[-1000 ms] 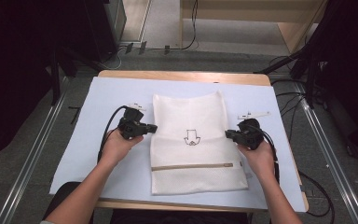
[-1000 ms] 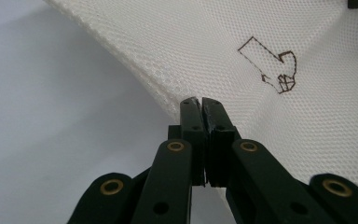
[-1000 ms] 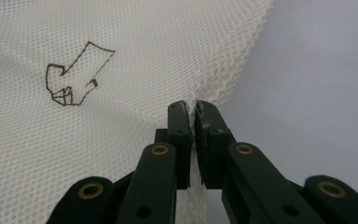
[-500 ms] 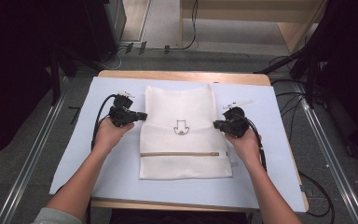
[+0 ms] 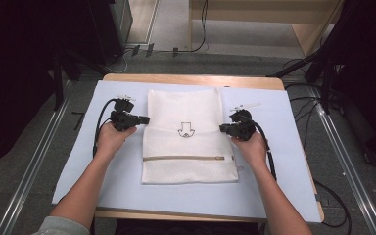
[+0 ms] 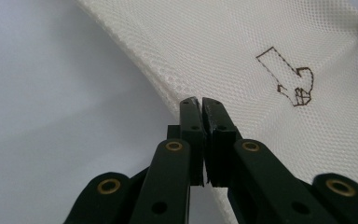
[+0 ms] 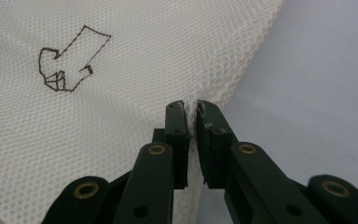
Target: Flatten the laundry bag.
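We pinch the white mesh laundry bag (image 5: 186,139) at its side edges, left gripper (image 5: 139,119) and right gripper (image 5: 225,128) jaws clamped; next, drag it evenly across the worktop (image 5: 274,196).

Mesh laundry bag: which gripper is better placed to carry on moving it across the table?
Neither alone. The left gripper pinches the mesh laundry bag at its left edge and the right gripper at its right edge, level with each other, so both should probably move together.

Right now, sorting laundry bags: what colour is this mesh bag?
White mesh bag; clearest in the high view.
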Demonstrator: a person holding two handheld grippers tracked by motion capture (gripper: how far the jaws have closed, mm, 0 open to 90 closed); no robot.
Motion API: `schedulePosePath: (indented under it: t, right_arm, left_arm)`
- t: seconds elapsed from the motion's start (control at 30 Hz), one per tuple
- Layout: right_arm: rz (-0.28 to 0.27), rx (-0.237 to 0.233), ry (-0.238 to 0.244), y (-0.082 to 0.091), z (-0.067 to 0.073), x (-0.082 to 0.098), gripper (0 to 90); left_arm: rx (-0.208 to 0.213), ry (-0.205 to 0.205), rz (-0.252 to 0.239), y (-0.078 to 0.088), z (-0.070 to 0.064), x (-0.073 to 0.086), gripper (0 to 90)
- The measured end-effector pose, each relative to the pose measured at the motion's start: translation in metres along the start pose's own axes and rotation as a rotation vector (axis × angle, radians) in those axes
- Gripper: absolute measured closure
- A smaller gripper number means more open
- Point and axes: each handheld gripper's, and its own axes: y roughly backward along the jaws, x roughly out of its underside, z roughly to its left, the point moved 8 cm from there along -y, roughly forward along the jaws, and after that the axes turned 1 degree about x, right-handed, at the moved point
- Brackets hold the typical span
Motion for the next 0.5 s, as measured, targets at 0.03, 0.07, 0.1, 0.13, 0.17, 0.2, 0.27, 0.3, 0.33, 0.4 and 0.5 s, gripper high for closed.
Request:
schedulePosePath:
  t: [0.03,0.07,0.1,0.13,0.17,0.2,0.27,0.3,0.33,0.4,0.5]
  right_arm:
    - [0.003,0.002,0.003,-0.001,-0.001,0.001,84.0]
    - [0.010,-0.001,-0.004,-0.002,-0.001,0.002,83.7]
    - [0.013,-0.001,-0.003,-0.003,-0.002,0.002,83.0]
    - [0.018,0.001,-0.001,-0.004,-0.003,0.003,81.4]
    - [0.025,-0.001,-0.002,-0.004,-0.003,0.004,77.6]
    - [0.028,-0.005,-0.001,-0.005,-0.002,0.004,73.3]
    - [0.038,-0.008,0.001,-0.003,-0.002,0.004,67.5]
    - [0.042,-0.013,0.004,-0.002,-0.002,0.004,64.6]
    - [0.043,-0.010,0.007,0.002,-0.002,0.004,61.4]
    - [0.035,-0.018,0.011,0.008,-0.002,0.002,56.0]
    - [0.012,-0.029,-0.006,0.021,-0.001,-0.002,52.4]
  left_arm:
    - [-0.001,0.003,0.006,-0.001,0.001,0.001,88.5]
    - [0.002,0.006,0.013,-0.002,0.002,0.002,88.4]
    - [0.004,0.011,0.019,-0.004,0.003,0.003,88.0]
    - [0.001,0.010,0.023,-0.004,0.004,0.004,86.8]
    - [0.003,0.011,0.024,-0.004,0.004,0.004,85.1]
    - [0.013,0.015,0.026,-0.004,0.004,0.005,81.2]
    - [0.012,0.016,0.031,-0.003,0.005,0.006,72.6]
    - [0.000,0.010,0.027,-0.001,0.005,0.006,68.4]
    - [-0.012,0.002,0.022,0.001,0.005,0.006,64.0]
    - [-0.015,-0.013,0.015,0.006,0.003,0.007,56.8]
    - [-0.019,-0.033,0.009,0.015,-0.001,0.007,49.5]
